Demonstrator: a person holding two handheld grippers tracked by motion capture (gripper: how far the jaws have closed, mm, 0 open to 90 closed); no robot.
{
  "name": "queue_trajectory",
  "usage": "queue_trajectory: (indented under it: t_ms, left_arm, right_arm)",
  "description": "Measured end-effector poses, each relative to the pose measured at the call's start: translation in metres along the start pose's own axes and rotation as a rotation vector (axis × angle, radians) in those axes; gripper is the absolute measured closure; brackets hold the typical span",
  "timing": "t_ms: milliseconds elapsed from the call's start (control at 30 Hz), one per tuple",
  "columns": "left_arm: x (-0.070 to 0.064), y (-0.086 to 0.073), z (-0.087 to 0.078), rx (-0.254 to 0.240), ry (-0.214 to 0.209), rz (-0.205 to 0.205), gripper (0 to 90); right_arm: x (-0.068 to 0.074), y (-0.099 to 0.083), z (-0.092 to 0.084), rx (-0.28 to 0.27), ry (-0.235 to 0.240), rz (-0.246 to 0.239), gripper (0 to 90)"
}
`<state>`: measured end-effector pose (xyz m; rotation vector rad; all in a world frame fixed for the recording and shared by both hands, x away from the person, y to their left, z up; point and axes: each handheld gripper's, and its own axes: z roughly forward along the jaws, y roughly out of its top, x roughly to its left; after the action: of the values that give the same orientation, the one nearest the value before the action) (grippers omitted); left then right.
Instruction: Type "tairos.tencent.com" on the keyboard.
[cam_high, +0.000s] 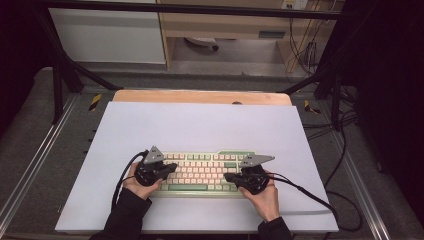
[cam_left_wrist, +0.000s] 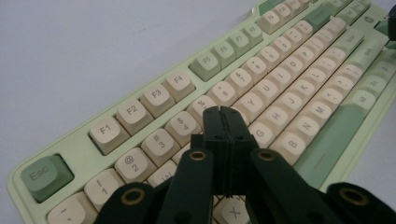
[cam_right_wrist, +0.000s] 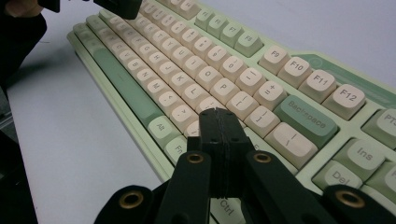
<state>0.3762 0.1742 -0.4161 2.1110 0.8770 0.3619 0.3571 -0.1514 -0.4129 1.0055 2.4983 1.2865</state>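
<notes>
Green-and-cream keyboard (cam_high: 202, 172) lies flat on white desk (cam_high: 200, 125), near person's edge, long side facing person; probably so both hands reach it evenly.

Left claw (cam_left_wrist: 223, 111) over left part of keyboard, jaws pressed together, holding nothing, tip above number and letter rows. Closed jaws make one narrow point, good for pressing single key, I judge.

Right claw (cam_right_wrist: 219, 113) same: jaws together, empty, tip low over keys near right end of bottom rows.

Contact with keys: cannot tell.
</notes>
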Motion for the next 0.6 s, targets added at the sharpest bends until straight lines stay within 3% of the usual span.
queue_trajectory:
  t_ms: [600]
  left_arm:
    - [0.000,-0.002,0.015,0.007,0.008,0.009,89.5]
  right_arm:
    - [-0.001,-0.002,0.001,-0.005,0.006,0.001,90.0]
